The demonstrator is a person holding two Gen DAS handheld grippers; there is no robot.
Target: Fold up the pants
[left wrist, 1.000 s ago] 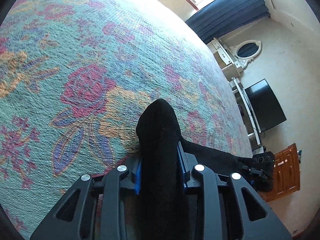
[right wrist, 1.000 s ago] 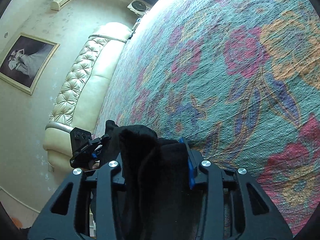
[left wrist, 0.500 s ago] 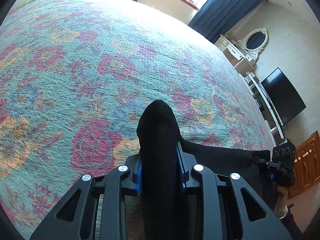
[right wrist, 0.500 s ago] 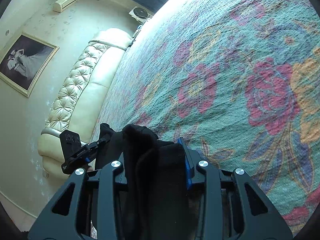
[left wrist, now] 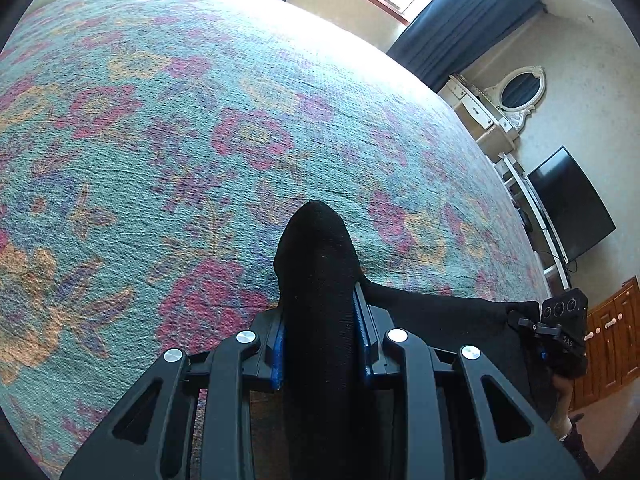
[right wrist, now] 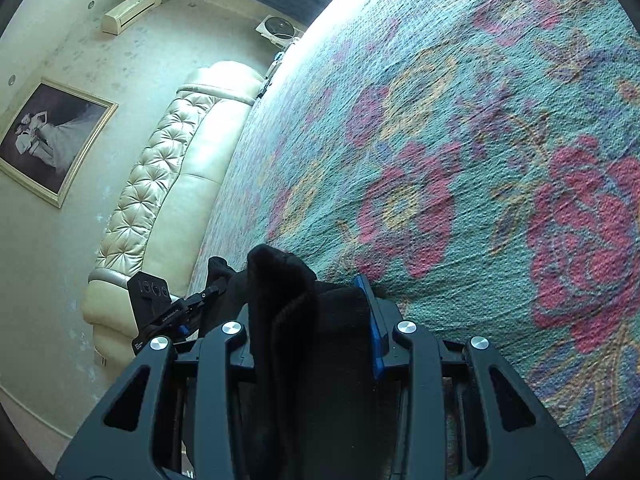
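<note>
Both the left gripper (left wrist: 320,344) and right gripper (right wrist: 316,320) are clamped on bunched edges of the black pants (left wrist: 440,316), stretching them taut above the floral bedspread (left wrist: 200,140), probably to lay flat.

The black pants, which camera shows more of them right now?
The left wrist view: the black pants bunch in the left gripper and stretch across to the right gripper. The right wrist view shows only a clamped bunch.

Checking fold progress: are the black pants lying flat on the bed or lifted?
Lifted. The black pants are bunched in the left gripper and right gripper, stretched between them above the bedspread.
</note>
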